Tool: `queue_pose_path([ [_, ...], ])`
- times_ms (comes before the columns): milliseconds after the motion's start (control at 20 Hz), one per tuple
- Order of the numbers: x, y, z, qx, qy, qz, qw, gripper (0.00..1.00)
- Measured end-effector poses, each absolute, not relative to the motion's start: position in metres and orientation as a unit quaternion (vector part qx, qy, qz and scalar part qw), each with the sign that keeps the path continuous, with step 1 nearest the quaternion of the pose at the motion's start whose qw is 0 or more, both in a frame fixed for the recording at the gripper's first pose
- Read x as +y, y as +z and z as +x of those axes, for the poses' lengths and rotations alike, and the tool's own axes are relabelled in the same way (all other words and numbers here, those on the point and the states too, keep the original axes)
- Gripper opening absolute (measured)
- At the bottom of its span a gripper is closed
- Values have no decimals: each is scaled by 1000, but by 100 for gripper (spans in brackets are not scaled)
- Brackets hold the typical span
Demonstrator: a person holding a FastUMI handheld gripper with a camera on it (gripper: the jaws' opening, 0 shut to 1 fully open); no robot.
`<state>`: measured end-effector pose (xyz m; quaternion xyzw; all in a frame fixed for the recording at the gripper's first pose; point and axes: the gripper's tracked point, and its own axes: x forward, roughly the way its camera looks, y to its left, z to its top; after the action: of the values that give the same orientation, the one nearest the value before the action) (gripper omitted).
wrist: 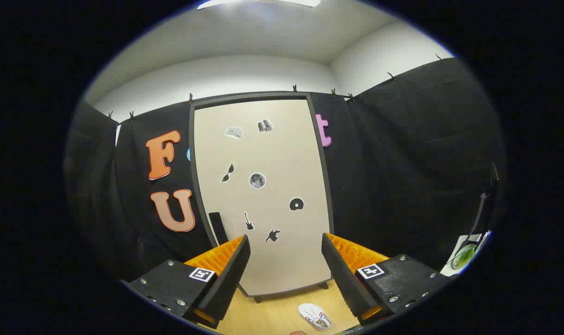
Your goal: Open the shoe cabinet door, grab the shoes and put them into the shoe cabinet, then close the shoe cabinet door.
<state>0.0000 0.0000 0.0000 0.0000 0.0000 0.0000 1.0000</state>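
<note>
Gripper (285, 260) is up off the floor and facing the shoe cabinet (263, 195) head on; fingers spread wide apart, nothing between them, touching nothing; cabinet door (282, 153) is closed, a tall pale panel in a dark frame, standing against the black cloth wall (402, 163); door carries several small stickers (257, 180), scattered top to bottom, among them a round grey one near the middle, a dark disc to its right, a small guitar shape lower down; a dark vertical handle (217, 226) sits on the door's left edge, low, just above the tip of the left-hand finger; the handle's lower end is hidden behind that finger; cabinet stands on short dark feet (258, 299) on a light wooden floor (272, 316); one white shoe (315, 317) with coloured markings lies on that floor, in front of the cabinet's base and below the gap between the fingers, nearer the right-hand finger, well clear of the door; can't tell whether a second shoe is with it; off to the far right, low against the cloth, a green round object (463, 256) on something white, too distorted to identify; white ceiling (263, 32) above the cloth.
</note>
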Motion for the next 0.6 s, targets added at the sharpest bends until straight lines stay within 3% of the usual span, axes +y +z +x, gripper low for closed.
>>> queue_pose_path([
  [600,18,-8,-5,17,18,-22,999,96],
])
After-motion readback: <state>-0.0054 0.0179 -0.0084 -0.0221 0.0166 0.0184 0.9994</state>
